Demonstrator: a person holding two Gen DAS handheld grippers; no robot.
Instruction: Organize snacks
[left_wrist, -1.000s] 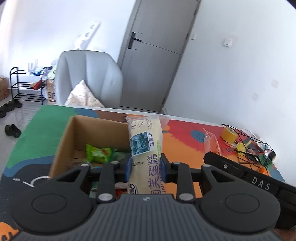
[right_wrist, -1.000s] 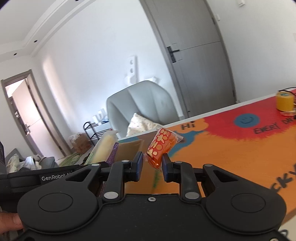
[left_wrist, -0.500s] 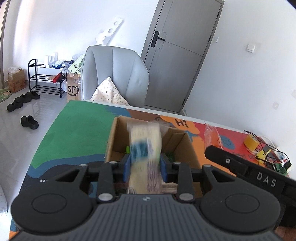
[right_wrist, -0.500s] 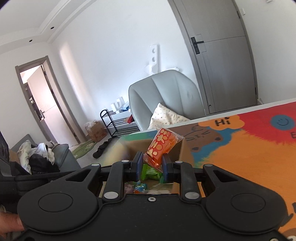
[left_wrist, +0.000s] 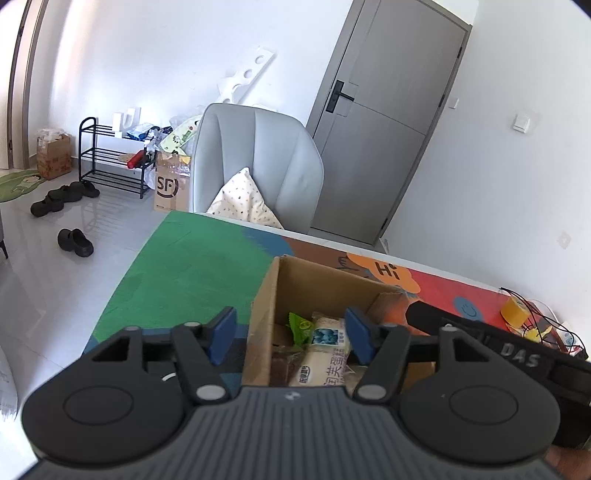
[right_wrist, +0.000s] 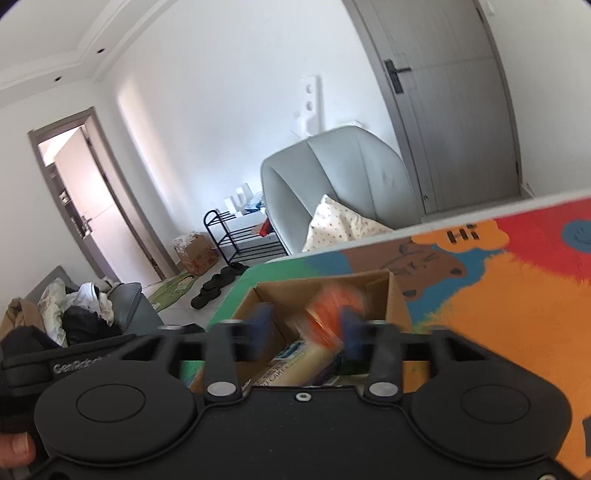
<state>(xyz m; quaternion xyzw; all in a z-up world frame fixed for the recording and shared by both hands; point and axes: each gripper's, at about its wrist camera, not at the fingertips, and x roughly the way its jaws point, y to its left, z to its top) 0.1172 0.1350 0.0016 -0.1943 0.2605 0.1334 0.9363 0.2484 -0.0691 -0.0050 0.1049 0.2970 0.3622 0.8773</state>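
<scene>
An open cardboard box (left_wrist: 266, 295) stands on the colourful table mat and holds several snacks. My left gripper (left_wrist: 290, 332) is open above the box's near left wall. The cream cake packet (left_wrist: 325, 354) lies in the box below it, beside a green packet (left_wrist: 301, 326). The box also shows in the right wrist view (right_wrist: 395, 291). My right gripper (right_wrist: 304, 332) is open over the box, and the orange snack packet (right_wrist: 328, 317) is blurred between its fingers, above the cream cake packet (right_wrist: 303, 363).
A grey armchair (left_wrist: 258, 162) with a spotted cushion stands behind the table's far edge. A yellow tape roll (left_wrist: 515, 310) and tangled cables lie at the table's right end. The right gripper's black body (left_wrist: 498, 347) reaches in beside the box.
My left gripper moved over the box, opened and let the cream cake packet fall in. My right gripper swung over the box and has opened around the orange packet.
</scene>
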